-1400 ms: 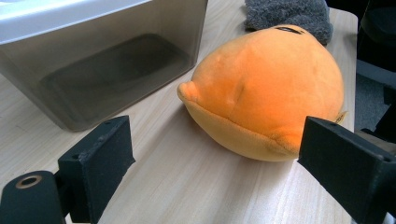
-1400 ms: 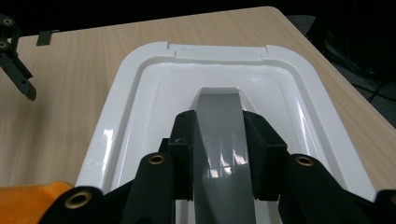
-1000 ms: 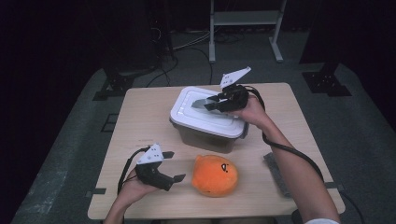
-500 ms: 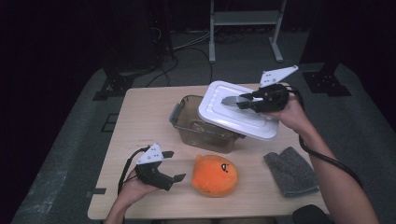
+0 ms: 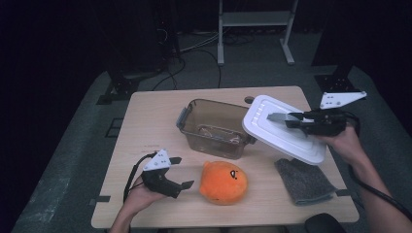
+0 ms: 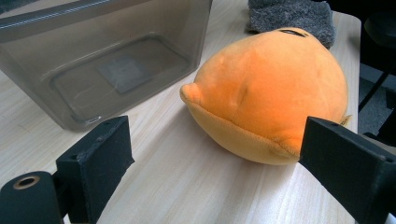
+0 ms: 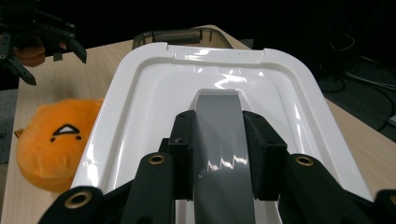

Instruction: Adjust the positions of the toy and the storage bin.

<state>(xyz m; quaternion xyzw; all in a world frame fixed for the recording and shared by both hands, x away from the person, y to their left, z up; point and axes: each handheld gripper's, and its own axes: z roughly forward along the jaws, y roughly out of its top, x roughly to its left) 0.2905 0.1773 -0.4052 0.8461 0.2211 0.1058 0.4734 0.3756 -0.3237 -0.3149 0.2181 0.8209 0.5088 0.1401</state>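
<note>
At the left of the high view, the left gripper (image 5: 180, 172) is held low over the table (image 5: 145, 121), its jaws spread wide with nothing between them. It is found just where it was a second ago, so no move has been made on this side. In the left gripper view the orange plush (image 6: 275, 88) is seen just ahead of the open jaws, close to the right jaw but not gripped, and the same plush (image 5: 223, 182) lies on the table just in front of the box (image 5: 214, 127).

The box is now uncovered: a second ago the lid sat on it, and half a second ago it was only partly lifted aside. The interior looks largely empty, though faint contents cannot be ruled out through the tinted wall.

Further right, the lid (image 5: 284, 128) is held in the air, tilted, beyond the box's right end and above the grey cloth (image 5: 303, 182). It is clamped by the right gripper (image 5: 284, 118), whose jaws are closed on the grey handle (image 7: 219, 140) at the lid's centre, as the right gripper view shows.

The opening step is judged done. The box is free to receive the plush, and the lid is likely to be set down somewhere at the right first.
</note>
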